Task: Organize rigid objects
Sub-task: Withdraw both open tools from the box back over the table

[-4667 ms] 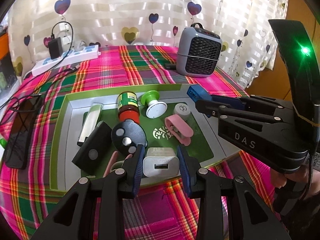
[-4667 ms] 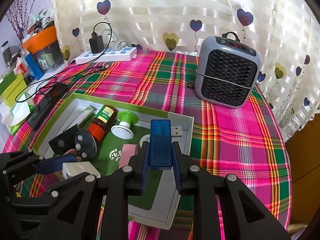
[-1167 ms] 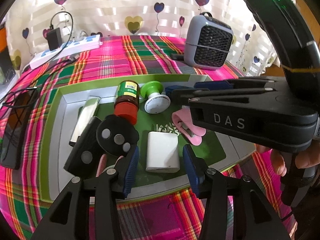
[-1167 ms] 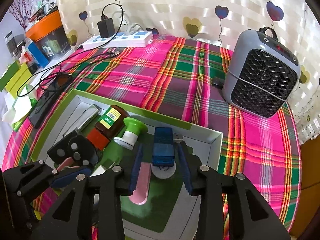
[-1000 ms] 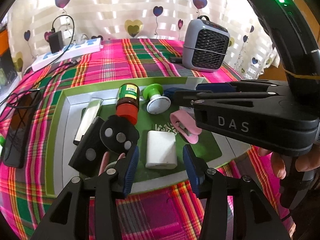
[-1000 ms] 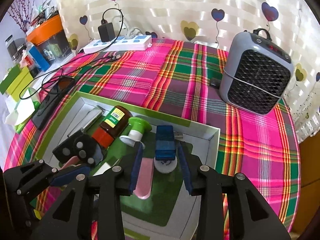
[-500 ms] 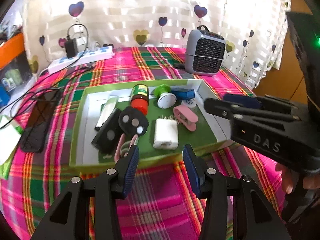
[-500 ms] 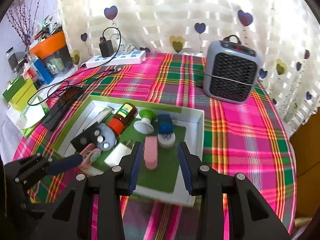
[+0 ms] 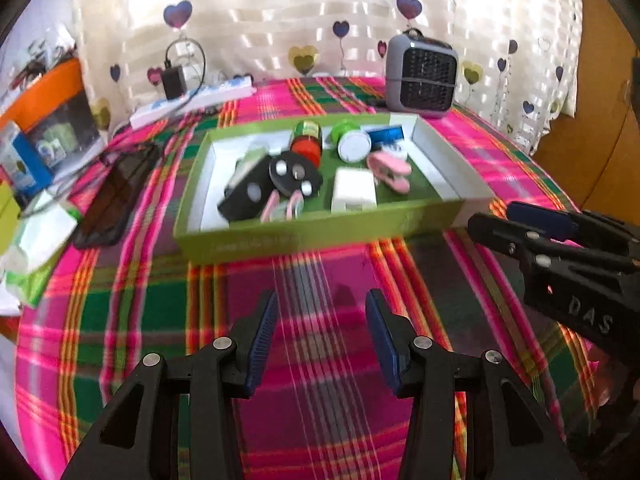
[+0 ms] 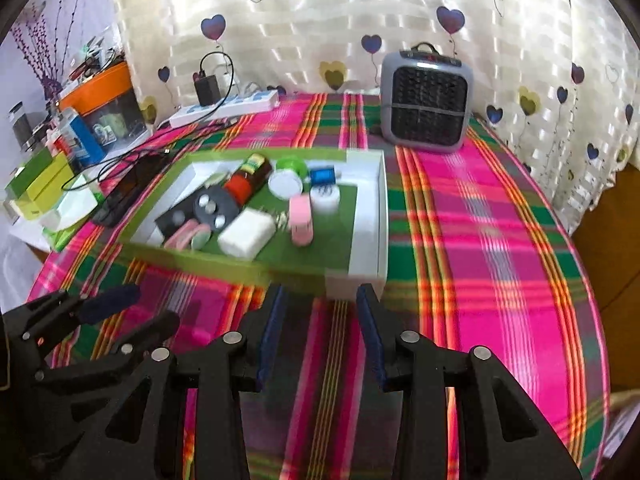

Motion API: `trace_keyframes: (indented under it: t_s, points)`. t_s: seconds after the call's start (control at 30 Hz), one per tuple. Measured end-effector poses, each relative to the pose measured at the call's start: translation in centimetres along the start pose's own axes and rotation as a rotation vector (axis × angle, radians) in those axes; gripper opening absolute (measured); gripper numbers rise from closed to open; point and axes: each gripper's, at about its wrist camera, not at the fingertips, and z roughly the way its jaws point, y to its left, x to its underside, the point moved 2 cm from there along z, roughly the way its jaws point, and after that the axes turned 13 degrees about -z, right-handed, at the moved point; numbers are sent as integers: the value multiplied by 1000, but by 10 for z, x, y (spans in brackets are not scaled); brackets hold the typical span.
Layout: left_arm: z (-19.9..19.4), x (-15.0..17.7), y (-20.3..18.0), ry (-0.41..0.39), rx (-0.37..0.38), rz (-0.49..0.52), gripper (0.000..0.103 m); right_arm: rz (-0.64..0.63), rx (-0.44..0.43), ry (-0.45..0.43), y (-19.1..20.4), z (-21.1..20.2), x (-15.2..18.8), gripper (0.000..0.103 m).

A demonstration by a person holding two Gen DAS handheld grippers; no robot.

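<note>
We see the green tray (image 10: 224,266) packed with a white charger (image 10: 246,236), pink clip (image 10: 301,216), brown bottle (image 10: 248,180). Left gripper (image 9: 322,336) wide and empty; right gripper (image 10: 322,332) empty, jaws just opened further.

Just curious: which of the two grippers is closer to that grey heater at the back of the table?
Right. The right gripper sits below the tray's corner nearer the grey heater; the left gripper is farther left.

I see the green tray (image 9: 320,230) holding the white charger (image 9: 354,190), pink clip (image 9: 390,166), red-capped bottle (image 9: 307,142), blue USB stick (image 9: 386,135) and black remotes (image 9: 276,182).
</note>
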Motion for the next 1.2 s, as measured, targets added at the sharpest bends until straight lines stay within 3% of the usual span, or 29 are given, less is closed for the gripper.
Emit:
trace_keyframes:
  t_s: [0.07, 0.63, 0.77, 1.2]
  points:
    - [1, 5, 0, 9, -4, -3, 45, 3, 3, 10, 2, 0, 8, 51]
    - [3, 16, 3, 37, -17, -39, 45, 17, 43, 66, 6, 6, 42, 52]
    - [4, 17, -3, 34, -50, -11, 45, 17, 44, 68, 7, 6, 44, 52]
    - [5, 16, -1, 36, -41, -22, 45, -1, 58, 81, 11, 6, 43, 56]
